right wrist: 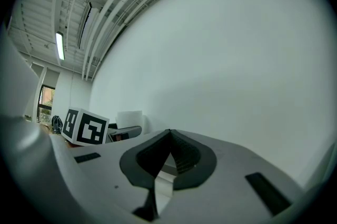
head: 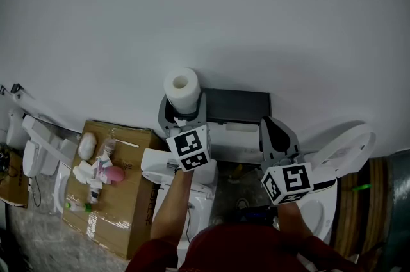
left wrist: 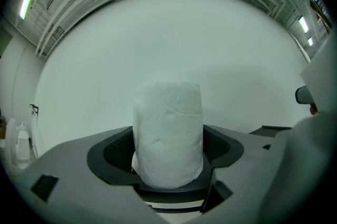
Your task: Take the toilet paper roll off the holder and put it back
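At the white wall [head: 269, 15], at the level of both grippers:

- Toilet paper roll [head: 181, 84]: white, embossed, standing on end with its hollow core facing up. It hangs in front of the wall, just left of a dark grey box [head: 237, 104], and whether they touch cannot be told.
- Left gripper [head: 184, 112]: jaws spread wide and clamped on the roll, with a dark pad against each side of its lower half. The upper half of the roll stands clear above the jaws. A marker cube [head: 189, 148] sits at the rear, with the person's bare forearm behind it.
- Right gripper [right wrist: 168, 136]: jaws closed, tips meeting in a point, nothing between them. It is held beside the grey box, on the far side from the roll, and apart from the left gripper. Its own marker cube [head: 288, 182] sits at the rear.
- Cardboard box [head: 128, 200]: on the floor at left, carrying a pink item [head: 114, 173] and several white items too small to identify.
- Toilet [head: 346, 149]: white, at right, with its seat raised.
- Second white fixture [head: 195, 200]: below the left forearm, partly hidden.
- Red sleeve [head: 256, 251]: at the lower edge of the head view.
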Demonstrator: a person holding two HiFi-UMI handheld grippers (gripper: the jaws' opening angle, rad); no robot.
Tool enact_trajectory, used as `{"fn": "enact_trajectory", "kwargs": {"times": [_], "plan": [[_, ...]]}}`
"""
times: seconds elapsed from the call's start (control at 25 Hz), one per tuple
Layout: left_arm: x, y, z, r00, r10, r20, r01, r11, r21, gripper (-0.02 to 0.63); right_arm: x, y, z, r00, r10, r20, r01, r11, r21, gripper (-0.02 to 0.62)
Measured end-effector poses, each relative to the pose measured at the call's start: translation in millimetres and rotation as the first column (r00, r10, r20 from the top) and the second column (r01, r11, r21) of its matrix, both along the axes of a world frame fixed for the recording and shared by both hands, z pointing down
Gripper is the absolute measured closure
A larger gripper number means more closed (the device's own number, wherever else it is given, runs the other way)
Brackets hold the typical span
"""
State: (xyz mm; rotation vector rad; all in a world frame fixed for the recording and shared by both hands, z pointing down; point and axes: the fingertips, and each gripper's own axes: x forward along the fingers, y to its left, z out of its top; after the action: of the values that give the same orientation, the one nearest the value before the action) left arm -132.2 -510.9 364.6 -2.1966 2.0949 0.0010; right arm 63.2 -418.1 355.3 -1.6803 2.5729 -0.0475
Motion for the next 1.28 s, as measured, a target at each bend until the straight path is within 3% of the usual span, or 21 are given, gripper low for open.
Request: {"fn": "enact_trajectory", "kwargs": {"times": [0.48, 0.92, 1.28], "plan": [[0.1, 8.0, -28.5, 0.999, 0.036, 0.014, -0.036, 0.999, 0.018, 0.151, -2.6, 0.9, -5.2, 1.0, -0.003, -0.004, 0.003, 1.0, 0.014, 0.586], [9.4, 60.8, -77.8, 0.997, 0.071, -0.013, -0.069, 0.989, 0.128, 0.144, -0.4, -0.8, -9.9, 1.0, 0.002, 0.0, -0.002, 1.0, 0.026, 0.586], [22.9, 98.9, -33.7, 0.997, 0.074, 0.004, -0.074, 0.996, 0.045, 0.146, 0.4, 2.6, -2.6, 1.0, 0.01, 0.004, -0.01, 1.0, 0.016, 0.586]]}}
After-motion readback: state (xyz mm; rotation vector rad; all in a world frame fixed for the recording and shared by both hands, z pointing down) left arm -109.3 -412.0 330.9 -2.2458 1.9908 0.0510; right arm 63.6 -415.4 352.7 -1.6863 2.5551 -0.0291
